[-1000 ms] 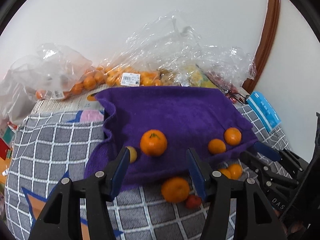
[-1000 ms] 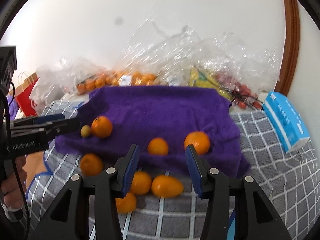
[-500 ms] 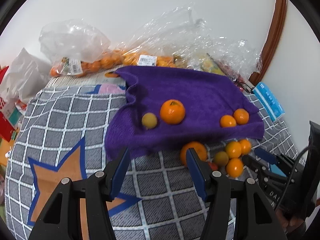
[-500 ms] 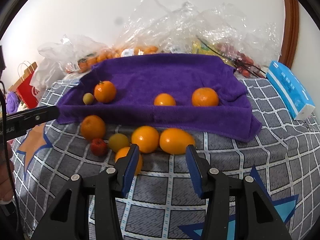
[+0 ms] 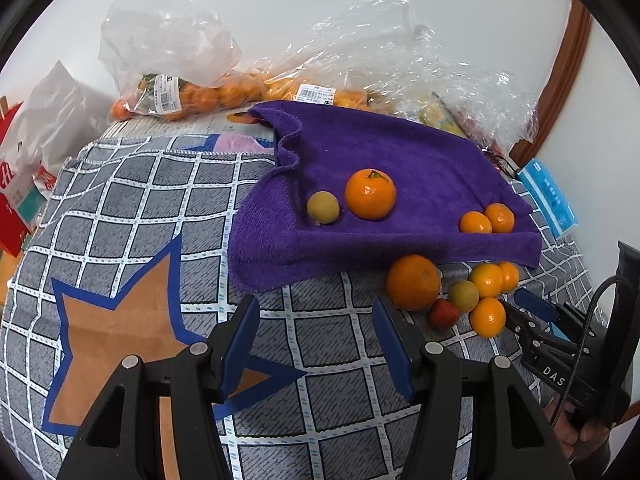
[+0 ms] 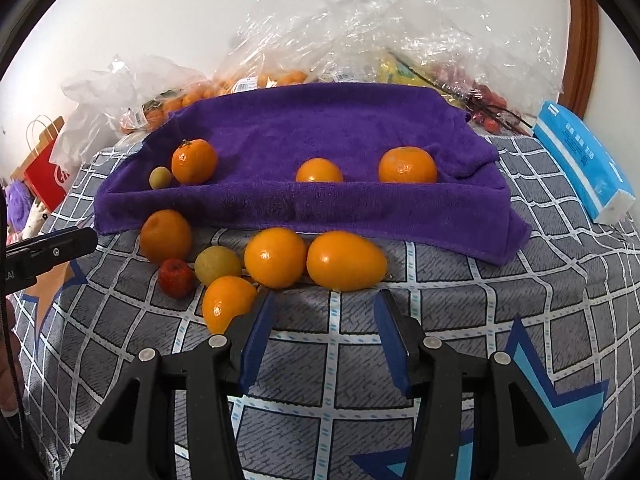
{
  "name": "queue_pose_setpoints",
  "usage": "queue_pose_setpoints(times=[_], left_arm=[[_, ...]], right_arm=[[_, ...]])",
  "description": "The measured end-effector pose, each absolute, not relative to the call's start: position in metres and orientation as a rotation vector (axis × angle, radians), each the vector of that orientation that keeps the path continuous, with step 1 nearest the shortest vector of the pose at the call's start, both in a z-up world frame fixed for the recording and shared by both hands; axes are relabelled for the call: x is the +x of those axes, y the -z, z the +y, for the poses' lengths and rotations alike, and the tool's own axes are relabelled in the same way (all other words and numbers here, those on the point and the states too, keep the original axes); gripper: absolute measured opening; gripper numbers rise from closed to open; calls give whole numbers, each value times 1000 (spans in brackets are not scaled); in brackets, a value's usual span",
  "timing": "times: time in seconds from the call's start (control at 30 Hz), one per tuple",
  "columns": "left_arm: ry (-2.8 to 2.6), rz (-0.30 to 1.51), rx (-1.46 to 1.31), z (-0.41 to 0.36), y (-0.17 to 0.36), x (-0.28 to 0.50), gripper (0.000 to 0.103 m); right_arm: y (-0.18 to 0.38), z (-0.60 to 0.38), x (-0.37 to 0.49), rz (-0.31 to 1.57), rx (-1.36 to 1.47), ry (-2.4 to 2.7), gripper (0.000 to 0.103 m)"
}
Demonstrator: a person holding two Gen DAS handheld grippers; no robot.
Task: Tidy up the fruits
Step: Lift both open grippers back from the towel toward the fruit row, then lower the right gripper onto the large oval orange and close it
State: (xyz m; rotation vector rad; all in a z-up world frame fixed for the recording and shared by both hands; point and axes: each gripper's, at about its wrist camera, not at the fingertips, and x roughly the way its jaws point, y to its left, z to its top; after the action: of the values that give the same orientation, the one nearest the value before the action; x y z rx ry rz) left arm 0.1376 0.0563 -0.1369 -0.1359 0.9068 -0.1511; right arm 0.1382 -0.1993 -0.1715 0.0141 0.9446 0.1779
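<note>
A purple towel (image 5: 400,152) (image 6: 340,128) lies on the grey checked cloth. On it sit a large orange (image 5: 370,194) (image 6: 194,161), a small yellow-green fruit (image 5: 323,208) (image 6: 161,177) and two more oranges (image 6: 319,171) (image 6: 407,165). In front of the towel lie several loose fruits: oranges (image 6: 275,257) (image 6: 165,236), an oval orange fruit (image 6: 346,260), a yellow-green fruit (image 6: 217,265) and a small red fruit (image 6: 176,278) (image 5: 443,314). My left gripper (image 5: 316,320) is open and empty, left of the pile. My right gripper (image 6: 325,316) is open and empty, just in front of the pile.
Clear plastic bags of oranges (image 5: 180,96) (image 6: 276,78) and other fruit line the wall behind the towel. A blue tissue pack (image 6: 584,168) (image 5: 548,196) lies at the right. A red paper bag (image 6: 48,176) stands at the left edge.
Both grippers have drawn back and up from the towel. The loose fruits in front of the towel now show ahead of the fingers. Both stay open.
</note>
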Motion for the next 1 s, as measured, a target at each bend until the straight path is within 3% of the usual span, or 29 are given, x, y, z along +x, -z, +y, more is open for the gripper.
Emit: queue_pose_setpoints(times=[0.67, 0.73, 1.0], left_arm=[[159, 926, -147, 48, 140, 149, 56], [178, 929, -159, 46, 140, 150, 56], [272, 947, -178, 23, 143, 154, 56]], right_arm=[[167, -208, 166, 915, -61, -181, 47], [174, -205, 170, 943, -64, -193, 41], [168, -214, 158, 896, -38, -213, 40]])
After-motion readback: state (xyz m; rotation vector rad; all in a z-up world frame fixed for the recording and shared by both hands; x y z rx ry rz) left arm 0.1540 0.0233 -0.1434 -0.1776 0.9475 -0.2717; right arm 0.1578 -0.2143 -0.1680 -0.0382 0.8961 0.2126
